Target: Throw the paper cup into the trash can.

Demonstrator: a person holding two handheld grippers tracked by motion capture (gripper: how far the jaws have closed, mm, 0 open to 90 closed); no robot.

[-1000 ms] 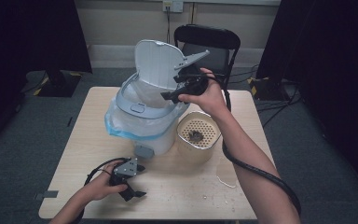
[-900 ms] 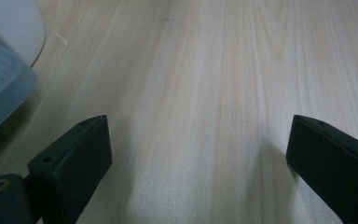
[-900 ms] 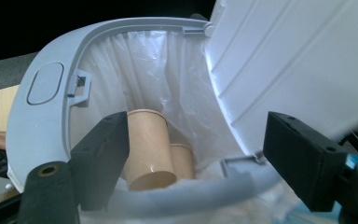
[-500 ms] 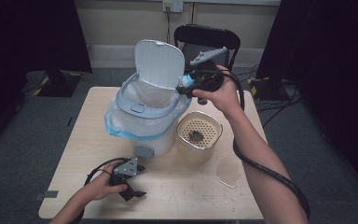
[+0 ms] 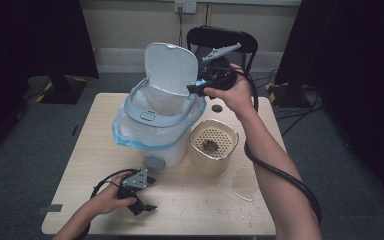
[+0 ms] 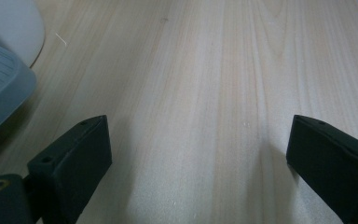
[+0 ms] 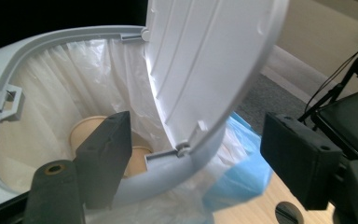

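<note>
White plastic dominates our scene: the bin (image 5: 155, 127) stands at the table's (image 5: 95, 165) middle, wrapped in a blue-edged liner (image 5: 130, 139), its lid (image 5: 171, 70) raised upright. From above we see our right gripper (image 5: 194, 89) held just beside the lid's right edge. The right gripper view adds what the high view hides: paper cups (image 7: 91, 133) lying at the bottom of the bin, and the jaws spread apart, empty, straddling the lid's hinge corner. The left gripper view shows bare wood between widely parted jaws; from above, our left gripper (image 5: 147, 200) rests near the table's front edge. Compared with a second ago, the right gripper has drawn back to the right, off the lid. A perforated container (image 5: 213, 150) stands just beside the bin; the front right of the table lies open.
</note>
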